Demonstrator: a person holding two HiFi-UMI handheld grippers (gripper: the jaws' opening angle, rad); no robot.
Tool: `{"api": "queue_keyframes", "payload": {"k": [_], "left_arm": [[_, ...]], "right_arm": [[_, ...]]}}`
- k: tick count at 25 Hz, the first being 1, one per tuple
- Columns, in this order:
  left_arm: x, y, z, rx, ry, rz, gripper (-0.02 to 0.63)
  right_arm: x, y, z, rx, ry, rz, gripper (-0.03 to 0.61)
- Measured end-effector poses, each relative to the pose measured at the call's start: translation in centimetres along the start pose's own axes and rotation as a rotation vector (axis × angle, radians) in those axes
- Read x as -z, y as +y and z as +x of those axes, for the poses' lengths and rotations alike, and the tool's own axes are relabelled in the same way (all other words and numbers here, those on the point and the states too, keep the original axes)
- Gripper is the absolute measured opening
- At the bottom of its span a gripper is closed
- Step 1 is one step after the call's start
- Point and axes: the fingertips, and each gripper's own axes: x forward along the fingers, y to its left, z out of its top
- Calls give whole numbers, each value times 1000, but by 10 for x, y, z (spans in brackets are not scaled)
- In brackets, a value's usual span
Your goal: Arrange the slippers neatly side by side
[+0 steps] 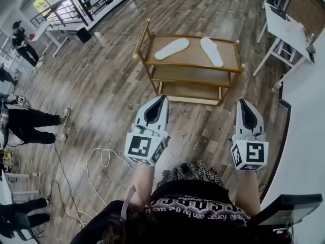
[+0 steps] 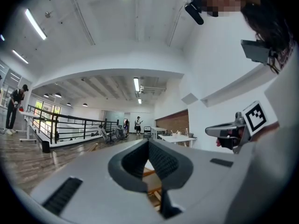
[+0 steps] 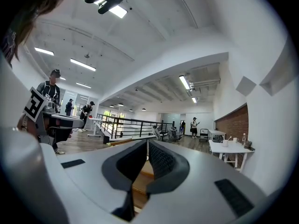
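Note:
Two white slippers lie on the top shelf of a low wooden rack [image 1: 147,39] in the head view. The left slipper [image 1: 171,49] and the right slipper [image 1: 211,51] are angled away from each other, with a gap between them. My left gripper [image 1: 163,98] and right gripper [image 1: 241,101] are held level, side by side, short of the rack and pointing towards it. Both have their jaws together with nothing between them. In the left gripper view my left gripper [image 2: 148,142] shows its pads meeting, as does my right gripper [image 3: 148,142] in its own view. Bits of the rack's wood [image 2: 154,186] show under the jaws.
White tables [image 1: 289,32] stand at the back right against a white wall. Several people [image 1: 30,123] stand at the left, and a white cable [image 1: 99,159] loops on the wooden floor. A black railing [image 1: 86,1] runs along the far left.

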Motion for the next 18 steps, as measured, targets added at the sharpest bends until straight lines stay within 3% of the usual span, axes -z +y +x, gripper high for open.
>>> {"api": "queue_keyframes", "payload": {"k": [18], "left_arm": [[7, 42, 196, -30, 31, 17, 0]], "right_arm": [[30, -88, 187, -69, 28, 37, 5]]}}
